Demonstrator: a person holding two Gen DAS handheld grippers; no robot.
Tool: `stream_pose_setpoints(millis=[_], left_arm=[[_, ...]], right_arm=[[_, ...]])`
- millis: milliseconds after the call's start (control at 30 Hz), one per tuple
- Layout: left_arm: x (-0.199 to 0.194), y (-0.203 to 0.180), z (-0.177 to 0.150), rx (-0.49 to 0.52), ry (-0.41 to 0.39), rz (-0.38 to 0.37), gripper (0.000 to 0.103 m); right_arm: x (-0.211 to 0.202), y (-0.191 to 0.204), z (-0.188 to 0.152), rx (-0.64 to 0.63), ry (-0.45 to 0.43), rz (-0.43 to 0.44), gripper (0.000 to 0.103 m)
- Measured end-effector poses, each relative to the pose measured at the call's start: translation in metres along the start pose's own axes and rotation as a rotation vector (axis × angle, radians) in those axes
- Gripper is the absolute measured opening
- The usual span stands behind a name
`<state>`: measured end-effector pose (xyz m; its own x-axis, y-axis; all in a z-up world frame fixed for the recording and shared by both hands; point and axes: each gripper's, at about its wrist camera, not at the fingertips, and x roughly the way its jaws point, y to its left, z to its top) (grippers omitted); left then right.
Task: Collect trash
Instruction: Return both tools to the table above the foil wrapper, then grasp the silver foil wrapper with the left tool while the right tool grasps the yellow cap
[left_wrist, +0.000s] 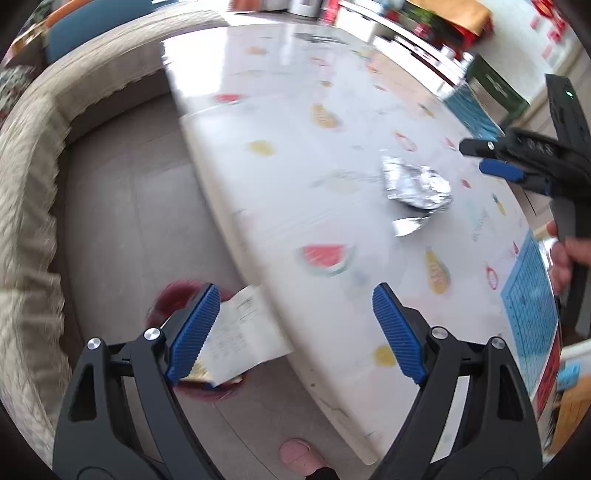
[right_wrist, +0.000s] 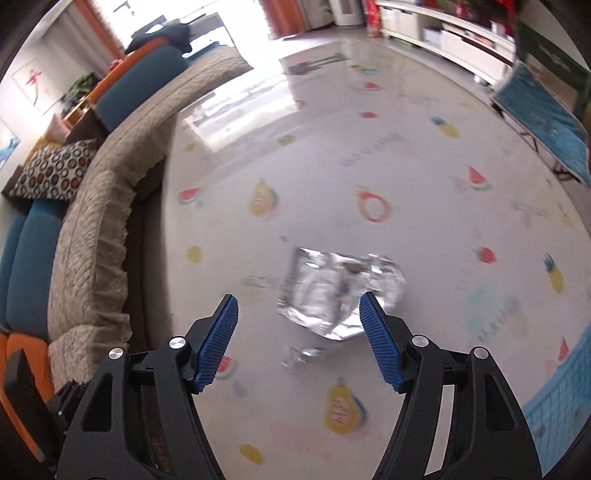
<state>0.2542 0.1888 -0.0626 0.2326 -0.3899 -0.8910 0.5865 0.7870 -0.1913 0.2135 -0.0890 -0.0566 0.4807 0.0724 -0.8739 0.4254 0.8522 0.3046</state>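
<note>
Right gripper (right_wrist: 297, 341) is held with jaws spread and empty, low above the fruit-printed table (right_wrist: 424, 177). Crumpled foil wrapper (right_wrist: 340, 291) lies just beyond the blue pads, a small foil scrap (right_wrist: 301, 356) nearer. Left gripper (left_wrist: 291, 334) is likewise spread and empty at the table's near edge. A level approach is advised, pads closing across the wrapper's raised folds.
</note>
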Motion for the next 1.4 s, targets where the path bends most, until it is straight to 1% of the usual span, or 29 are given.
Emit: stream_pose_setpoints(millis=[67,133,167,300,400,500,567,633,700,767,867,900,1067,1167,1233,1267,1300,1400], left_arm=[[0.010,-0.027,0.014,0.056,0.003,-0.015,0.084],[0.018,-0.048,0.023,0.101,0.006,-0.028,0.085],[0.027,-0.065,0.029,0.134,0.021,-0.028,0.085],[0.046,-0.114,0.037,0.247,0.039,-0.060,0.085],[0.062,-0.146,0.041,0.321,0.054,-0.059,0.084],[0.072,-0.170,0.046,0.375,0.057,-0.054,0.084],[0.078,-0.181,0.051,0.406,0.053,-0.056,0.084],[0.088,-0.190,0.058,0.425,0.067,-0.057,0.084],[0.100,-0.194,0.065,0.447,0.084,-0.041,0.078],[0.114,-0.198,0.070,0.497,0.103,-0.018,0.078],[0.132,-0.203,0.069,0.564,0.149,0.008,0.069],[0.138,-0.205,0.069,0.581,0.158,0.016,0.064],[0.154,-0.211,0.068,0.599,0.183,0.029,0.046],[0.160,-0.213,0.065,0.616,0.199,0.039,0.020],[0.160,-0.213,0.062,0.619,0.197,0.050,0.019],[0.160,-0.213,0.063,0.617,0.196,0.051,0.017],[0.160,-0.214,0.062,0.616,0.204,0.048,0.014],[0.155,-0.217,0.054,0.626,0.214,0.038,0.011]], right_arm=[[-0.016,-0.021,-0.009,0.007,0.005,-0.007,0.069],[-0.031,-0.042,-0.026,0.017,0.017,-0.011,0.071],[-0.039,-0.054,-0.037,0.017,0.029,-0.017,0.072],[-0.060,-0.094,-0.085,0.051,0.068,-0.035,0.072],[-0.064,-0.116,-0.107,0.078,0.085,-0.038,0.072],[-0.063,-0.127,-0.114,0.120,0.076,0.000,0.072],[-0.062,-0.129,-0.110,0.146,0.061,0.027,0.072],[-0.063,-0.133,-0.108,0.182,0.048,0.059,0.072],[-0.064,-0.139,-0.110,0.225,0.036,0.095,0.072],[-0.065,-0.144,-0.114,0.250,0.035,0.102,0.072],[-0.063,-0.149,-0.127,0.285,0.053,0.109,0.072],[-0.062,-0.150,-0.131,0.289,0.062,0.110,0.072],[-0.061,-0.153,-0.138,0.291,0.078,0.107,0.072],[-0.065,-0.153,-0.136,0.295,0.071,0.111,0.072],[-0.068,-0.154,-0.135,0.293,0.066,0.118,0.072],[-0.069,-0.155,-0.135,0.294,0.066,0.119,0.072],[-0.070,-0.155,-0.134,0.294,0.067,0.124,0.072],[-0.072,-0.157,-0.133,0.294,0.071,0.130,0.072]])
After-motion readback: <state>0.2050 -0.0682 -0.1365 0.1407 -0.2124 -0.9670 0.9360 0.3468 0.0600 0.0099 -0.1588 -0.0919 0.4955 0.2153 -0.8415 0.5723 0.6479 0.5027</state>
